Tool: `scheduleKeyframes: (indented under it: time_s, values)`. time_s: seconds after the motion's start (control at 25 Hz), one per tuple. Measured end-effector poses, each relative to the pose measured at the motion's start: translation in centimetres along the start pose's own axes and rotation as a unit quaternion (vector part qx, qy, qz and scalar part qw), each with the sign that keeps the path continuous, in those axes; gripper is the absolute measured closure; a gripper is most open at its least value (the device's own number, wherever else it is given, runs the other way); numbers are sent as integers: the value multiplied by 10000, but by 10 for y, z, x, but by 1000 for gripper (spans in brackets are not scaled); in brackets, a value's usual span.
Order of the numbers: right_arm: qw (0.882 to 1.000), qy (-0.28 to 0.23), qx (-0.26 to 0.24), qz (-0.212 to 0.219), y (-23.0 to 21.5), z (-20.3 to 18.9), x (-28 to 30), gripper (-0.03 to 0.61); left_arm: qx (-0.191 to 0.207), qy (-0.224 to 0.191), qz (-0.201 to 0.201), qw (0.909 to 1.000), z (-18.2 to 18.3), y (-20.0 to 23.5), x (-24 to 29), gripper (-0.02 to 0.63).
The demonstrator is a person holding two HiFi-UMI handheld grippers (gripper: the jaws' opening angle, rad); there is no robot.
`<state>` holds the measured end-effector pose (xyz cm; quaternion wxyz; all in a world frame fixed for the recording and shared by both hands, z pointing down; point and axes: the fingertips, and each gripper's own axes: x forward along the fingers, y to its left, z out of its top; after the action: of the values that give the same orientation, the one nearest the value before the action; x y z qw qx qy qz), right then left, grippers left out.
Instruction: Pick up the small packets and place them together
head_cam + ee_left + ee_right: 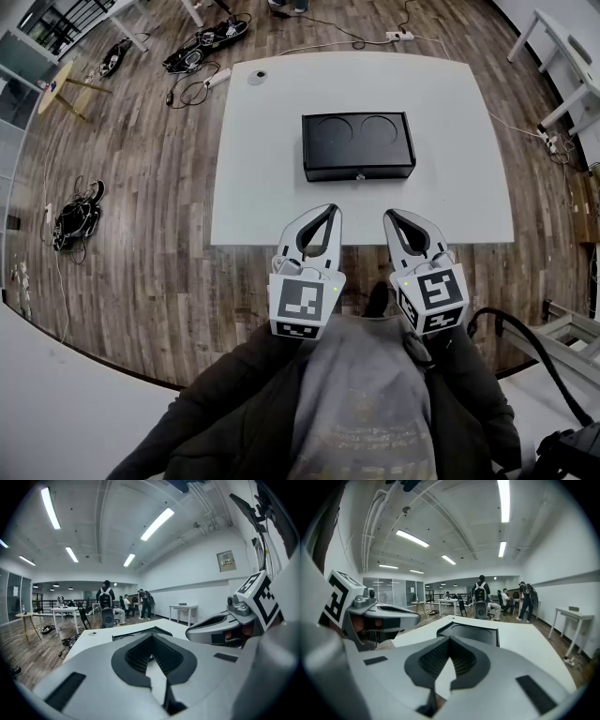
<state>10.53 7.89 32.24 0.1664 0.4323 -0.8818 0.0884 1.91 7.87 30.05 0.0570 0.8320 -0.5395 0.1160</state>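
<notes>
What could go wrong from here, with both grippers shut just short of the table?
No packets show on the table; they may be inside the black box, which could slide when pried open. The left gripper and right gripper sit shut and close together, so they might knock each other.

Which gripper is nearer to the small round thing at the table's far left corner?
Left. Both are at the near edge; the left gripper is slightly right of the round thing, the right gripper farther right.
</notes>
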Motion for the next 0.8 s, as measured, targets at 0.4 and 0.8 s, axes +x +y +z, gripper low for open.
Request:
scheduleKeyframes:
  time_s: [0.4, 0.8]
  values:
    - [10000, 24, -21, -44, -2, -1, 1, 575, -13, 9, -5, 10000, -2, 1, 2, 611]
    - [9999, -21, -78, -151, 4, 9, 10, 575, -35, -106, -49, 9999, 2, 16, 2, 611]
